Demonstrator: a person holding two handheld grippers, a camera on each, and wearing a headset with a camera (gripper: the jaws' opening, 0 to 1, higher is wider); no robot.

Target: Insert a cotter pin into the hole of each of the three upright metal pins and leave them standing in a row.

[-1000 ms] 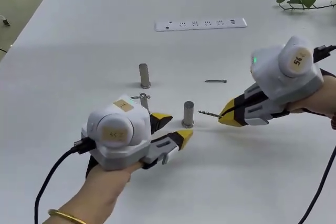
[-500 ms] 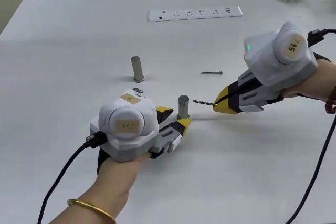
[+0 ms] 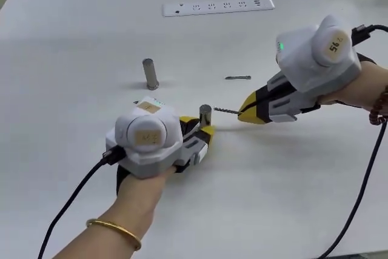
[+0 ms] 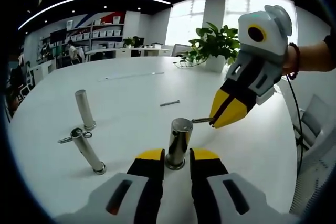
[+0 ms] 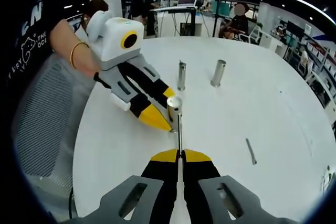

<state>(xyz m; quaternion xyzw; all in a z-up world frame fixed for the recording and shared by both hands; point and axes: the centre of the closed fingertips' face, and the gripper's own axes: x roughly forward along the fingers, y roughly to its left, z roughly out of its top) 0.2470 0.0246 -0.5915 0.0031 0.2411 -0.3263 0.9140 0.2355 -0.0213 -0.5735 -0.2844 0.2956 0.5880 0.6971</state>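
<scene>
Three metal pins [image 4: 179,142], three cotter pins [image 4: 169,103]

Left gripper [image 3: 202,127] and right gripper [image 3: 244,112] are wearing white shells, yellow-tipped black jaws, black cables [image 3: 71,198]; a gold bangle [image 3: 114,233] is circling the left wrist.

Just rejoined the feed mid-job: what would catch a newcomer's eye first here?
The right gripper holds a cotter pin with its tip at the top of the centre pin, whose base sits between the left gripper's jaws. Nearby a second pin already carries a cotter, a bare pin stands beyond it, and a spare cotter lies on the table.
</scene>
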